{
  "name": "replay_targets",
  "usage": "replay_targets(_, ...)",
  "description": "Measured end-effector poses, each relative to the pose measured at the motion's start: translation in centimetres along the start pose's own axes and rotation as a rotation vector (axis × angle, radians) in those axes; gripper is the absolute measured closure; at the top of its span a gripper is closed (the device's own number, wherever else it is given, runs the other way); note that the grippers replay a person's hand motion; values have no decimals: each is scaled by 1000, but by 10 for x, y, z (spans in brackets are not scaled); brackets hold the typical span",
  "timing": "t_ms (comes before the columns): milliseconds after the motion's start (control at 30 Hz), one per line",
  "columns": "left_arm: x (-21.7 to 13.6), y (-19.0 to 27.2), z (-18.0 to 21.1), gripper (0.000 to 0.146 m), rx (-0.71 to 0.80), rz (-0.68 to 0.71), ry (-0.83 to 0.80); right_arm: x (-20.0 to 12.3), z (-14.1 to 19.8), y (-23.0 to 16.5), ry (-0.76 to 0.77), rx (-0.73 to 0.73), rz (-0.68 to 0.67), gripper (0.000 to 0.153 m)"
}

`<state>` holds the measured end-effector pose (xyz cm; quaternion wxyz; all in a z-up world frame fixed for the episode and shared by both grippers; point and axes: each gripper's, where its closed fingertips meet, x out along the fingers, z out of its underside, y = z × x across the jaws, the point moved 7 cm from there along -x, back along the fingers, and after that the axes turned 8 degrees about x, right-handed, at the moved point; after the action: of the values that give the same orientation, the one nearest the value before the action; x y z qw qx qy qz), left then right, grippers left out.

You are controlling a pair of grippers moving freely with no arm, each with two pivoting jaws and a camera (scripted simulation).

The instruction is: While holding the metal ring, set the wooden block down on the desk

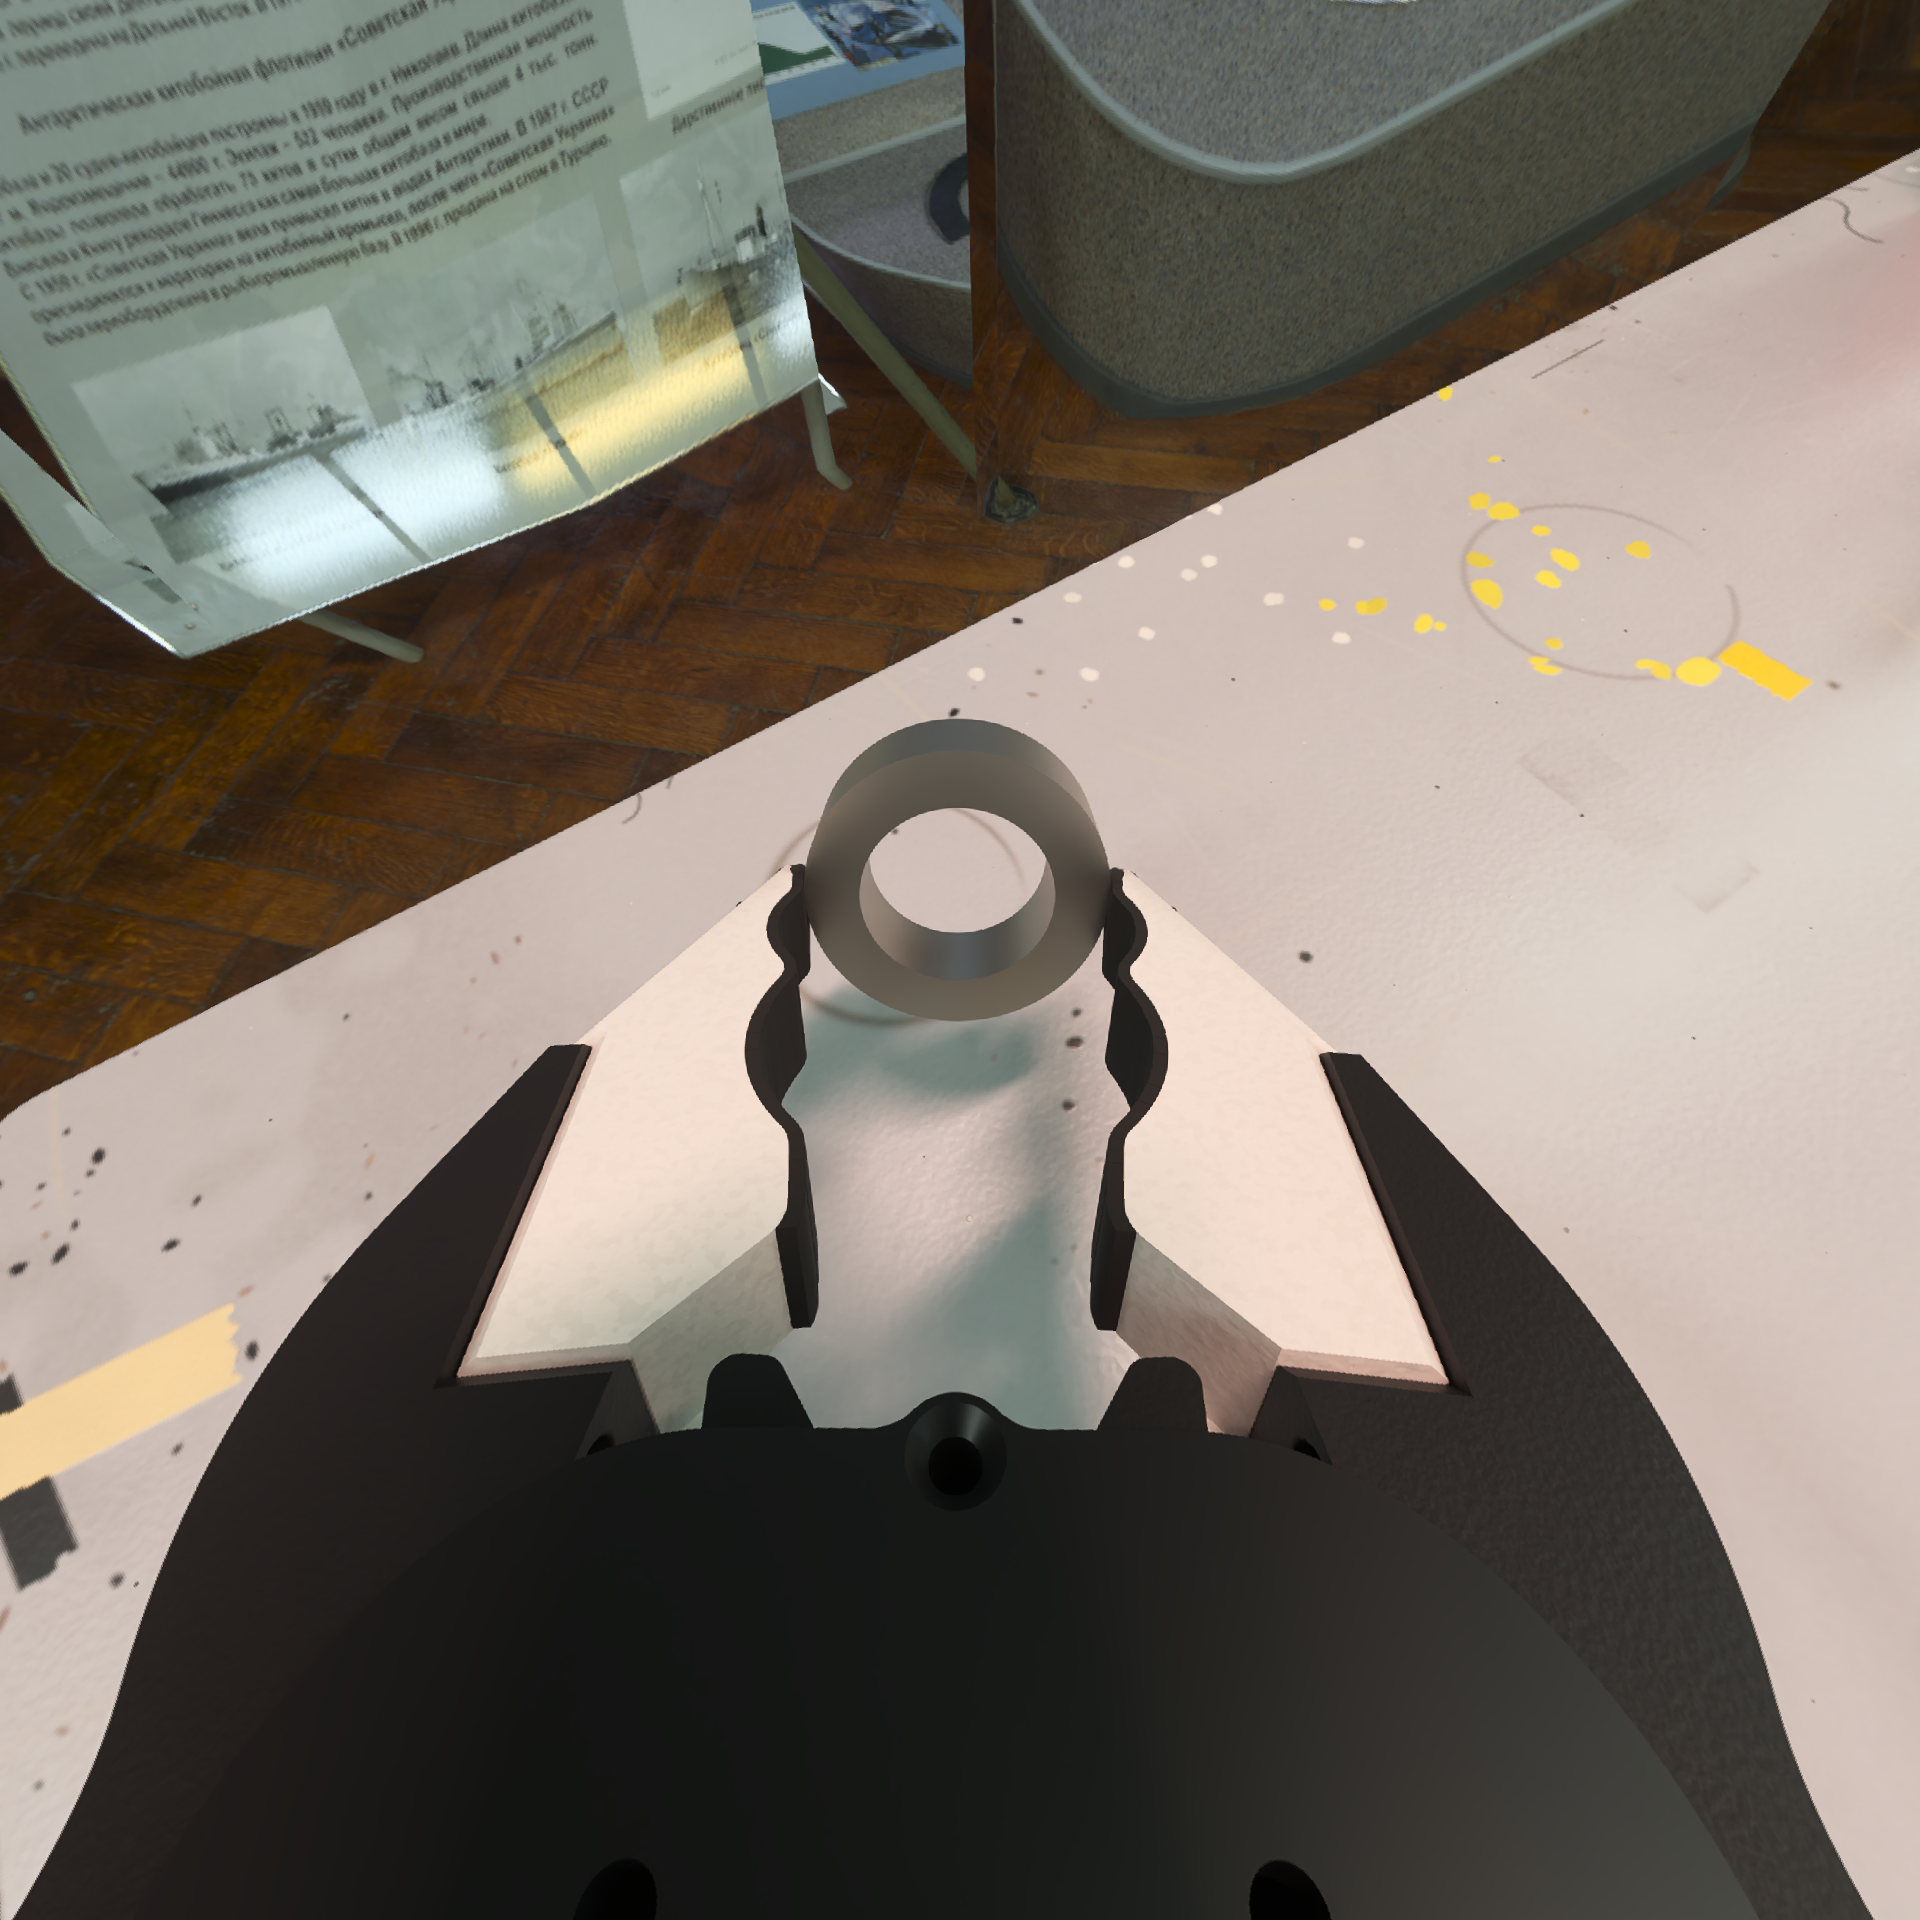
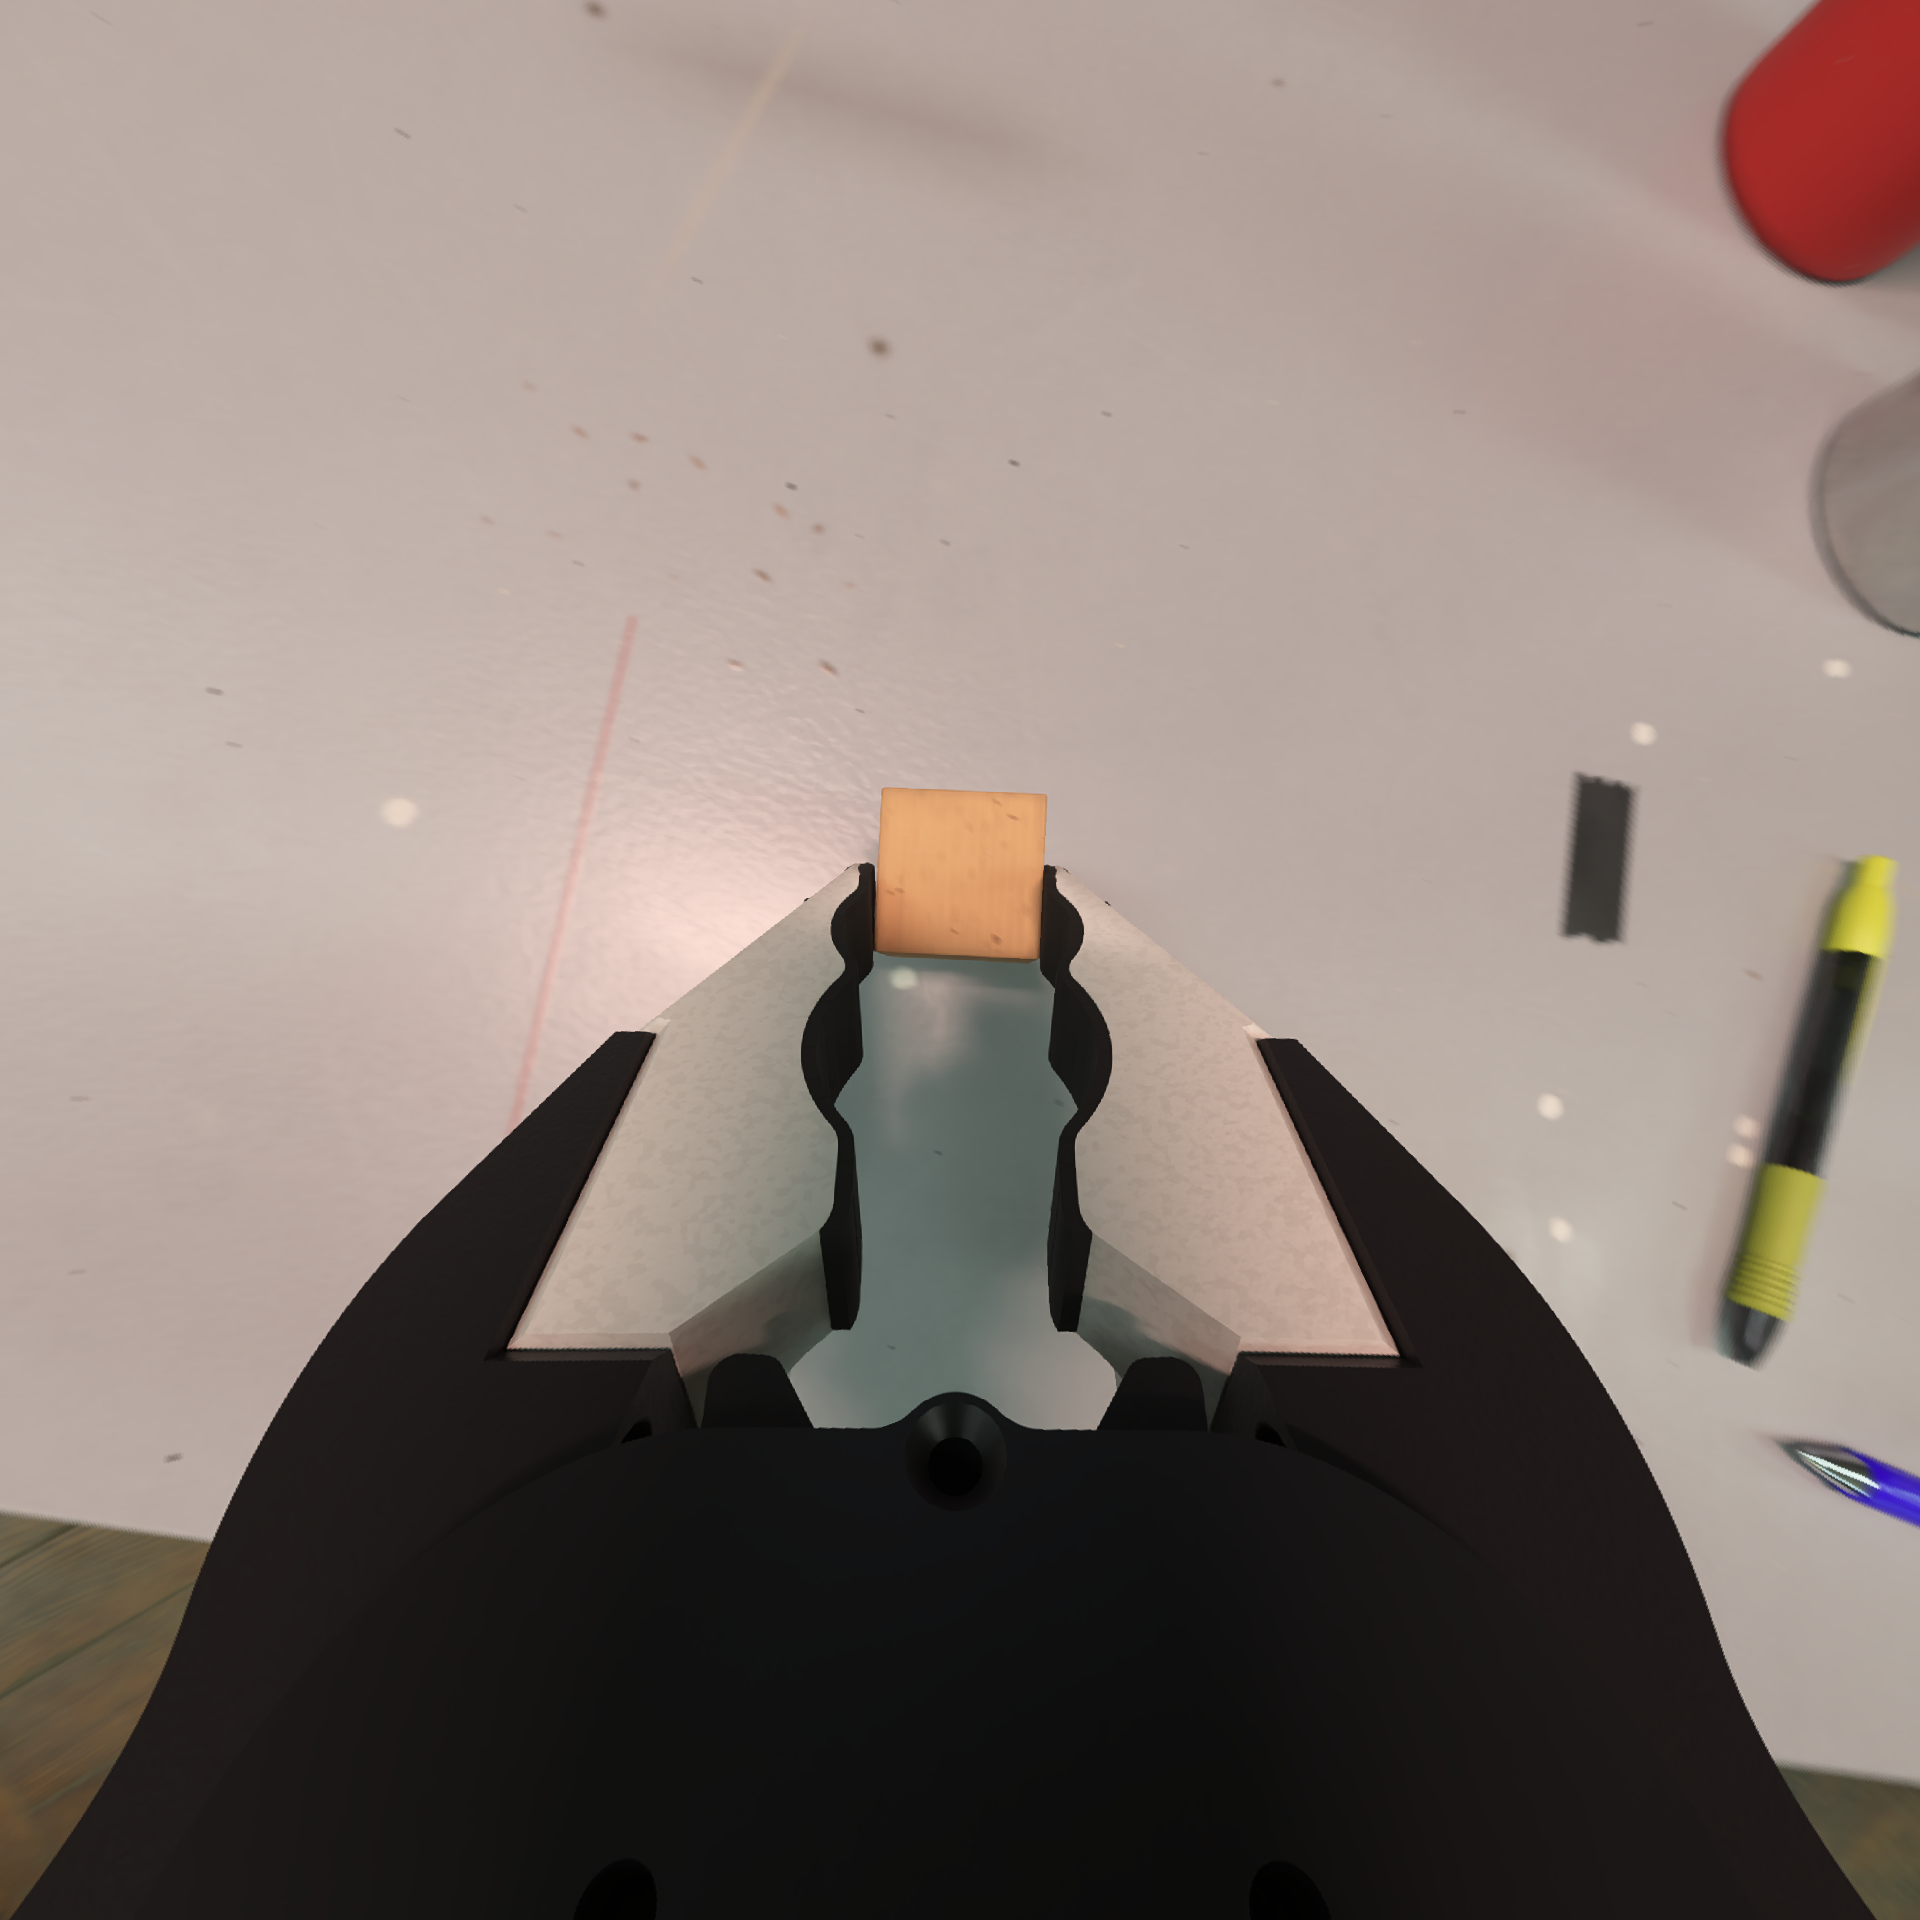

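The left gripper (image 1: pixel 956 906) is pinching a thick grey metal ring (image 1: pixel 954 871) above the pale speckled bench (image 1: pixel 1455 935). The right gripper (image 2: pixel 957 906) is pinching a small tan wooden block (image 2: pixel 958 871), with a yellow-and-black pen (image 2: pixel 1808 1117) lying far right.

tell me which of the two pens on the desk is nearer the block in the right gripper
The yellow-green and black pen, lying lengthwise to the right of the wooden block. The blue pen sits lower at the frame's right edge, only its tip end showing.

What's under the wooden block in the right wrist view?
Only bare desk shows around and below the wooden block, pinched at the tips of the right hand-held gripper. The patch directly beneath it is covered by the block itself.
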<state>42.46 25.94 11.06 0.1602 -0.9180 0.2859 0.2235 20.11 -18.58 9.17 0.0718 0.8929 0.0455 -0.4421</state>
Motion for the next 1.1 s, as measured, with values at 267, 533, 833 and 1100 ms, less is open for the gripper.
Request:
replay_targets(267,1,1,1,89,7,3,-9,-13,8,33,21,47,53,121)
replay_targets(533,3,2,2,89,12,8,-20,-12,-1,51,62,168,-31,121)
replay_targets(833,3,3,2,89,12,9,-20,20,-61,80,156,116,32,121)
replay_targets(1100,3,2,2,89,14,6,-24,85,-98,128,2,146,-128,121)
